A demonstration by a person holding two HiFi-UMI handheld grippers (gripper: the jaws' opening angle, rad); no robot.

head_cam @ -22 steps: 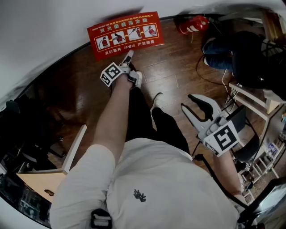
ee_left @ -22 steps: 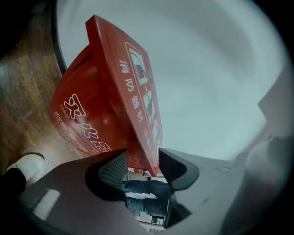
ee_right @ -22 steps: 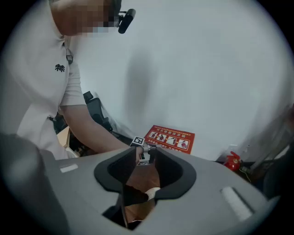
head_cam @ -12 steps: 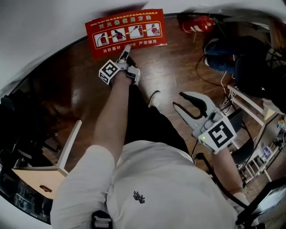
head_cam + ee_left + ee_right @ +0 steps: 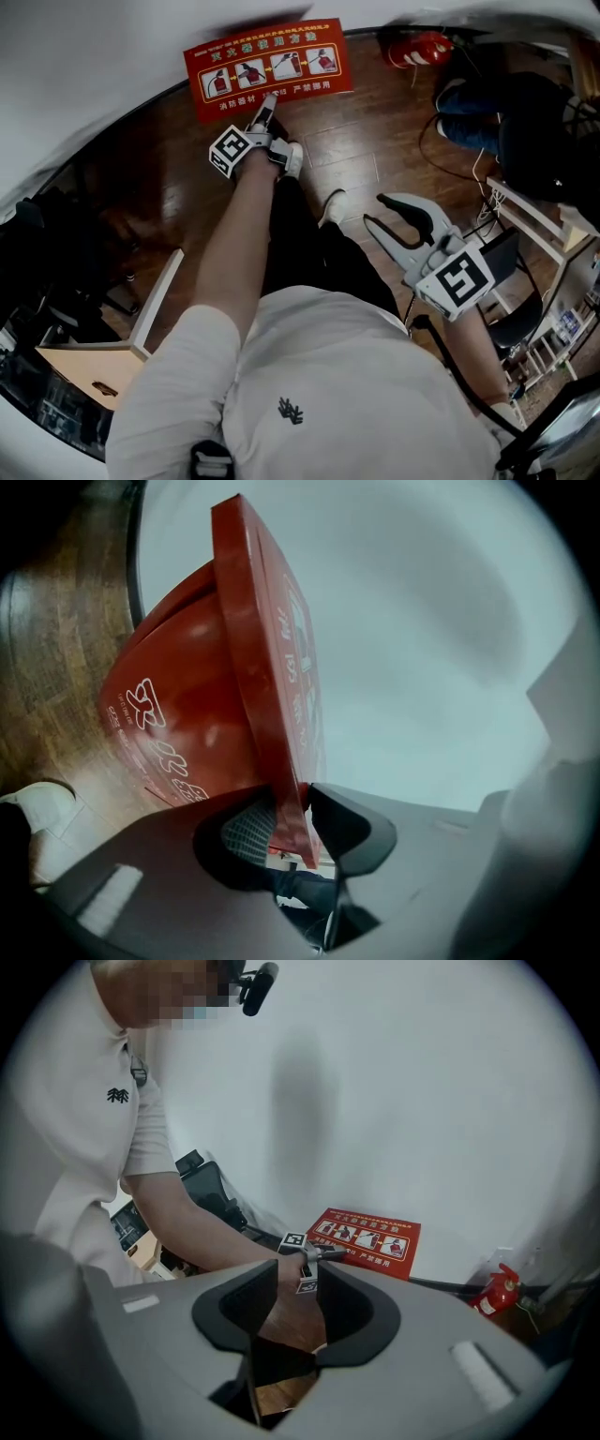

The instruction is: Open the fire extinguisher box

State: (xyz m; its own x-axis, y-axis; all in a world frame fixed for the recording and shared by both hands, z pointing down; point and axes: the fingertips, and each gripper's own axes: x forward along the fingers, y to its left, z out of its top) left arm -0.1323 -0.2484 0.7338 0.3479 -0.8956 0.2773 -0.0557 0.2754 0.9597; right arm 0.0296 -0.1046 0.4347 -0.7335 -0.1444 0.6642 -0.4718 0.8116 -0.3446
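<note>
In the head view the left gripper (image 5: pixel 268 101) meets the near edge of the fire extinguisher box lid (image 5: pixel 267 56), which runs left to right along the far wall; the left gripper view shows narrow jaws pinching that thin edge, and the right gripper view shows the right gripper (image 5: pixel 295 1274) gaping empty, well back.

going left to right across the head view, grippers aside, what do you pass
pale wooden panel → flat red fire extinguisher box lid with instruction pictures → red fire extinguisher
</note>
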